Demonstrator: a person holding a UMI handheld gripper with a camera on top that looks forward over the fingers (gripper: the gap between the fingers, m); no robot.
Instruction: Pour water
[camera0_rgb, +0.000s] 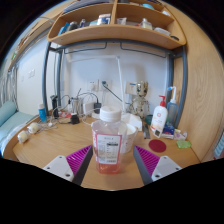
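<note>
Gripper (111, 163) view: fingers spread apart, magenta pads (77, 157) flanking clear plastic bottle with pink label and white cap (110, 140); bottle upright on wooden surface (50, 148), between fingers, gaps each side.

Step, judged: approach before grasp. Next: close on bottle body, lift, tilt toward vessel.

Receiving vessel not identifiable; round dark-red object (157, 146) beside bottle unclear. Water level hard to read. Shelf (110, 30) clutter too small.
</note>
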